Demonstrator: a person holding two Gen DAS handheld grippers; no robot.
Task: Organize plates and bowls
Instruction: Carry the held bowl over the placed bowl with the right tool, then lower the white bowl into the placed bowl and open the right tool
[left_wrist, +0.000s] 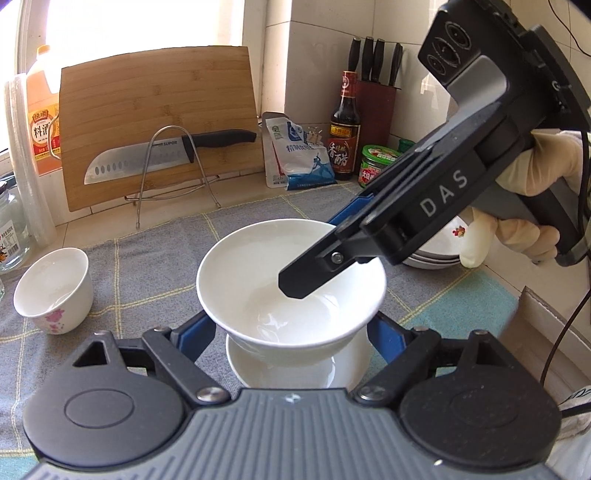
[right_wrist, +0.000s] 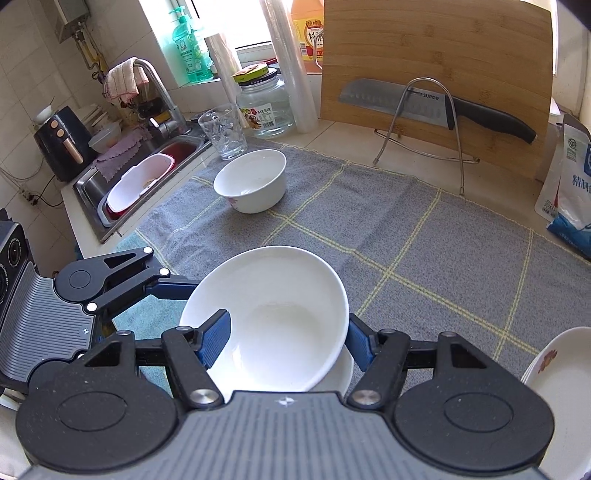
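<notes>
Two grippers on one white bowl: my left gripper clamps its sides, nose tilted down; my right gripper pinches its rim, one finger inside. Bowl sits on a saucer. One flowered cup left. Knife ahead reads "SUPOR"; right gripper body "DAS".

White tiles covered the walls of a small kitchen, and bright daylight poured through a window behind the tabletop, washing out the view beyond it. A grey checked cloth lay across the pale tabletop. A bamboo cutting board leaned against the wall in a wire rack. To one side sat a steel sink with a curved faucet, a rag draped over it.
</notes>
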